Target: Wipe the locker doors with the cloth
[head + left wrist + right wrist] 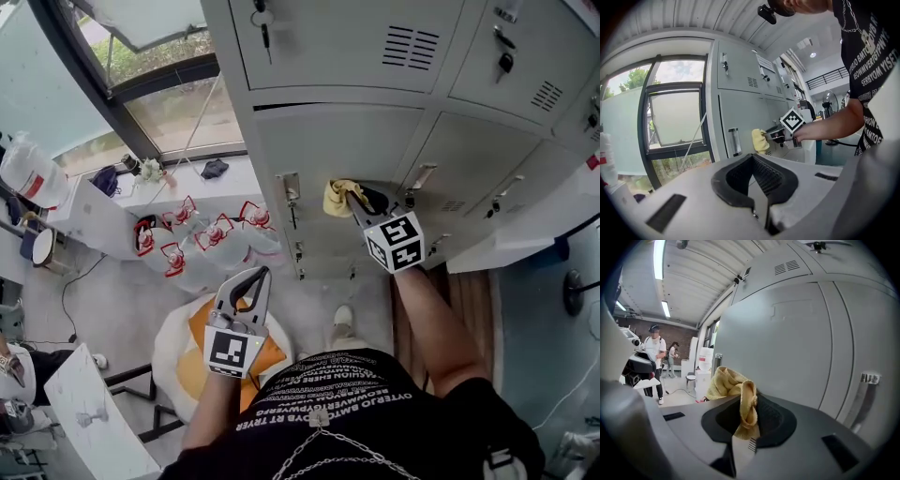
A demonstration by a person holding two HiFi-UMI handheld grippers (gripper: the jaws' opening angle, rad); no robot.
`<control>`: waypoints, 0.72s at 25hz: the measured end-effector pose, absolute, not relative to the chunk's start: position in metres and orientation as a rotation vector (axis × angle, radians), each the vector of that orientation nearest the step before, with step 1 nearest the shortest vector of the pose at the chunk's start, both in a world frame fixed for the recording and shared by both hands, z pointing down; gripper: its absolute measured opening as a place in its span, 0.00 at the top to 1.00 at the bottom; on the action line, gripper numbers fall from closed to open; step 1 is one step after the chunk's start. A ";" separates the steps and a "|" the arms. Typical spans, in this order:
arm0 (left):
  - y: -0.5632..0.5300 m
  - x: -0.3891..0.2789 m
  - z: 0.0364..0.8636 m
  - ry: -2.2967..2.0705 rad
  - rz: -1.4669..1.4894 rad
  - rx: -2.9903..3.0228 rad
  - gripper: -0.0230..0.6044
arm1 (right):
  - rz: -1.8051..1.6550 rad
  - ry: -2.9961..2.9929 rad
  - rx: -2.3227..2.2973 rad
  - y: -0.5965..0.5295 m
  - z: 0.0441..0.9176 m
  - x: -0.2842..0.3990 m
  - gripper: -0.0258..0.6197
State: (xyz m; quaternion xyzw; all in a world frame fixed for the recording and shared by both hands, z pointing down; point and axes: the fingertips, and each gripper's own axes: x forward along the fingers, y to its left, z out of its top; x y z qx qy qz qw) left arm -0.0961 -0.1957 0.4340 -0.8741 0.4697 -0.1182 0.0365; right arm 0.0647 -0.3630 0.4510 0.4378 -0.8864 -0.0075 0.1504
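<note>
Clamped shut, the right tool is holding a crumpled yellow cloth by a thin fold, with most of the fabric bunched beyond the jaw tips at 12 o'clock. The cloth is held up to the upper part of a grey metal locker door. It appears to be pressed on the door, though actual contact cannot be confirmed from the right gripper view. The left tool is held low near the person's waist, well apart from the lockers, with its jaws brought together and nothing between them.

Several risks can be judged from here. Only a narrow strip of cloth is gripped, so it could be dragged out of the jaws if the wad is rubbed hard across the painted metal. If the bunch is pushed aside during a stroke, the hard jaw tips could be brought against the door and the paint scratched. An upright metal handle is mounted just beside the cloth at 9 o'clock, and a loose fold could be snagged there on a stroke in that direction. Because the cloth is wadded rather than spread, only a small patch is covered at a time, and strips of the door could be left unwiped.
</note>
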 end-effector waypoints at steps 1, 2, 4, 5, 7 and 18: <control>-0.197 -0.091 0.434 1.430 -0.361 -2.690 0.96 | -0.020 -2.539 1.269 -0.364 0.451 0.071 0.87; -0.199 -0.088 0.434 1.419 -0.359 -2.696 0.96 | -0.017 -2.532 1.281 -0.364 0.452 0.077 0.87; -0.202 -0.082 0.436 1.405 -0.359 -2.709 0.96 | -0.008 -2.516 1.309 -0.366 0.453 0.090 0.87; -0.202 -0.080 0.438 1.403 -0.361 -2.714 0.96 | -0.004 -2.508 1.323 -0.366 0.454 0.097 0.87; -0.204 -0.078 0.441 1.400 -0.368 -2.721 0.96 | 0.003 -2.492 1.347 -0.368 0.455 0.109 0.87; -0.210 -0.058 0.446 1.370 -0.374 -2.733 0.96 | 0.084 -2.436 1.428 -0.372 0.466 0.154 0.87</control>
